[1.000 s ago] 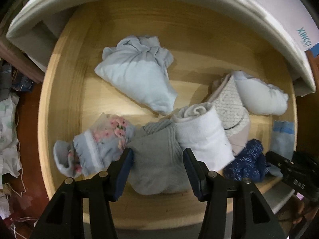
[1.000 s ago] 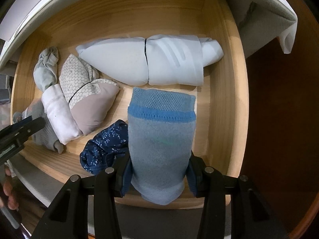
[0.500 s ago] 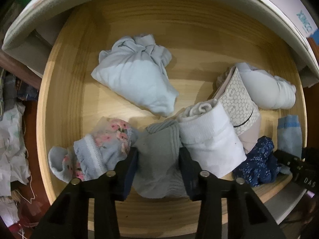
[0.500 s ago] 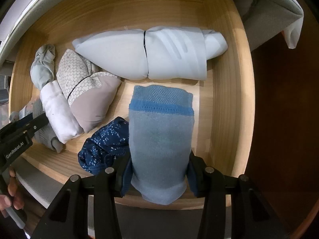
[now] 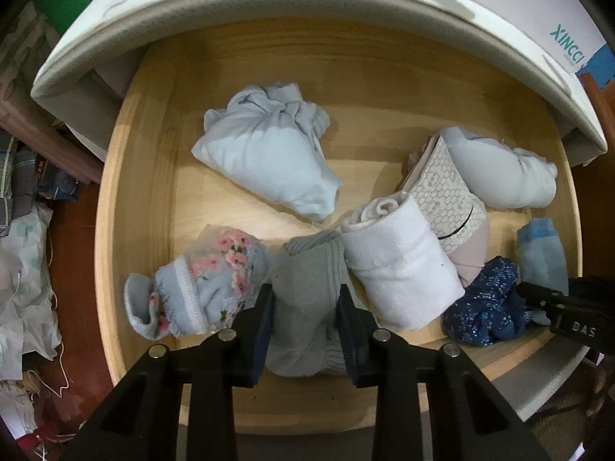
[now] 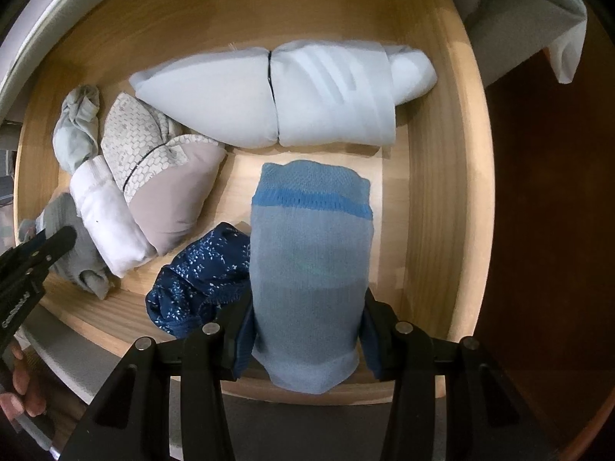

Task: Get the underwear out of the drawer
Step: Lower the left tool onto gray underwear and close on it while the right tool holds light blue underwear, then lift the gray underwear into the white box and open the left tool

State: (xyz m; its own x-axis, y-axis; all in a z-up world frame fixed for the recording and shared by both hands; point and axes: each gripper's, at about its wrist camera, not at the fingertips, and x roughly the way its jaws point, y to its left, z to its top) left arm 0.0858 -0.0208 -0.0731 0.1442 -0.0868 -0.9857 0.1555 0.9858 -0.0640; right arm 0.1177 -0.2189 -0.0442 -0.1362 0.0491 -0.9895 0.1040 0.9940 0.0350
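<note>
An open wooden drawer (image 5: 138, 199) holds several rolled garments. My left gripper (image 5: 305, 307) is shut on a grey knit bundle (image 5: 307, 292) at the drawer's front. Beside it lie a floral light-blue bundle (image 5: 203, 288) to the left and a white roll (image 5: 399, 265) to the right. My right gripper (image 6: 307, 326) is shut on a light-blue bundle with a blue band (image 6: 311, 261), held at the drawer's front right. A dark blue patterned bundle (image 6: 200, 272) lies just left of it. The right gripper also shows in the left wrist view (image 5: 553, 303).
A pale blue knotted garment (image 5: 269, 157) lies mid-drawer. A long white roll (image 6: 284, 92) lies along the back. A beige patterned bundle (image 6: 165, 176) leans on the white roll. A white cabinet top (image 5: 346, 11) overhangs the drawer's back. Clutter (image 5: 27, 238) lies left on the floor.
My left gripper has closed its fingers onto the grey bundle and pulled back a little. My right gripper has kept its hold on the light-blue bundle and shifted slightly.
</note>
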